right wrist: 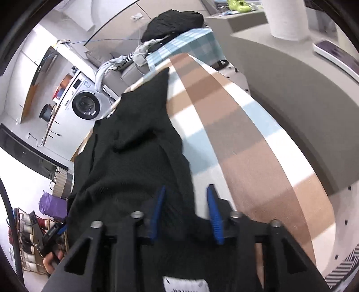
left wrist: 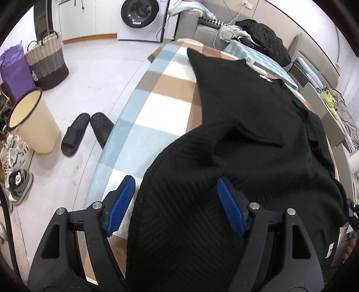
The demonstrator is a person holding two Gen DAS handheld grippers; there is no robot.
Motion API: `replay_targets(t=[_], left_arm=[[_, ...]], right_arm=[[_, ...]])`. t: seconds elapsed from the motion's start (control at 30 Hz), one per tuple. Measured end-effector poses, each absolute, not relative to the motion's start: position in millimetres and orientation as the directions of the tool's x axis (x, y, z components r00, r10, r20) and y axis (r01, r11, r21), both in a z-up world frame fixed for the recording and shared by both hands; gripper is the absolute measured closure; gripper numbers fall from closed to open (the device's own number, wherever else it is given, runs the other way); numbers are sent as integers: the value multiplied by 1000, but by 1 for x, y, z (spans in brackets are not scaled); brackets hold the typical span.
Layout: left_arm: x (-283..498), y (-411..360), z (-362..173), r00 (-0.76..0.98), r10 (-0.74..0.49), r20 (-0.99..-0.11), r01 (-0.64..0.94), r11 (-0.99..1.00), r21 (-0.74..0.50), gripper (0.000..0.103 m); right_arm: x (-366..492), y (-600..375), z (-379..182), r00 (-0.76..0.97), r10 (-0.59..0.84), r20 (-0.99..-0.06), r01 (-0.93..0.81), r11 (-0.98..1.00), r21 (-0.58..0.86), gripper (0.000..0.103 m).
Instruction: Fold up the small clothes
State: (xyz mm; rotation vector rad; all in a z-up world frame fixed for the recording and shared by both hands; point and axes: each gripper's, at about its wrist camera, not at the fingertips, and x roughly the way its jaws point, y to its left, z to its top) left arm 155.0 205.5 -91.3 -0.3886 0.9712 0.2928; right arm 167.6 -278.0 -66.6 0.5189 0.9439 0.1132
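A black ribbed garment [left wrist: 258,125] lies spread along a table covered with a blue, brown and white checked cloth [left wrist: 157,98]. My left gripper [left wrist: 176,191] is open wide over the garment's near hem. Its left pad [left wrist: 122,202] hangs above the cloth and its right pad [left wrist: 228,206] above the black fabric. In the right wrist view the same garment [right wrist: 134,143] runs away from me. My right gripper [right wrist: 186,187] is open, with the garment's edge lying loose between its pads. A white label [right wrist: 184,285] shows near the bottom.
On the floor to the left stand a cream bin [left wrist: 33,121], a woven basket [left wrist: 47,63], black slippers [left wrist: 85,132] and sneakers [left wrist: 18,170]. A washing machine [left wrist: 141,18] stands at the back. A pile of clothes [left wrist: 260,38] lies on the sofa beyond the table.
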Motion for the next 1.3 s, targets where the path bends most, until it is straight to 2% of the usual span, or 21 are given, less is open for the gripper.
replay_targets(t=[0.27, 0.33, 0.37, 0.47, 0.63, 0.73, 0.8, 0.9, 0.97, 1.03, 1.07, 1.1, 1.13, 1.2, 1.3], left_arm=[[155, 210, -92, 548, 57, -835, -421, 881, -216, 30], [156, 212, -90, 552, 56, -832, -426, 877, -223, 30], [156, 212, -88, 553, 56, -831, -428, 875, -227, 30], [152, 213, -82, 563, 62, -824, -431, 873, -229, 30], [148, 213, -82, 555, 67, -829, -428, 877, -216, 30], [147, 213, -88, 544, 58, -837, -424, 880, -214, 30], [147, 213, -92, 535, 53, -843, -421, 882, -213, 30], [148, 210, -98, 528, 50, -848, -415, 886, -206, 30], [150, 207, -99, 542, 46, -839, -401, 892, -210, 37], [151, 205, -100, 554, 29, -832, -384, 895, -225, 63], [153, 203, -100, 555, 15, -832, -373, 898, -233, 70], [155, 202, -100, 556, 3, -831, -360, 902, -238, 84], [156, 201, -100, 559, 4, -829, -356, 905, -235, 92], [157, 202, -97, 577, 17, -817, -355, 905, -232, 99], [158, 214, -97, 590, 11, -808, -386, 882, -270, 99]], right_arm=[[210, -262, -83, 576, 293, -763, 138, 885, 444, 63], [213, -256, -84, 576, 285, -766, 116, 899, 422, 78], [215, -253, -84, 564, 297, -770, 94, 904, 418, 95], [210, -267, -77, 563, 312, -765, 75, 903, 423, 97], [211, -299, -78, 572, 251, -781, 181, 890, 418, 96], [212, -295, -79, 561, 249, -789, 183, 892, 412, 90], [210, -294, -80, 562, 274, -780, 175, 883, 436, 78], [199, -289, -77, 566, 295, -770, 136, 888, 440, 67], [193, -285, -77, 567, 290, -771, 114, 899, 422, 66], [190, -283, -80, 566, 265, -780, 120, 910, 397, 66], [190, -283, -82, 569, 260, -780, 117, 914, 389, 73], [189, -282, -81, 579, 260, -773, 110, 914, 390, 79], [189, -282, -80, 594, 260, -761, 100, 915, 391, 86], [190, -282, -77, 626, 253, -738, 89, 917, 390, 96], [199, -287, -75, 637, 235, -734, 119, 911, 396, 97]])
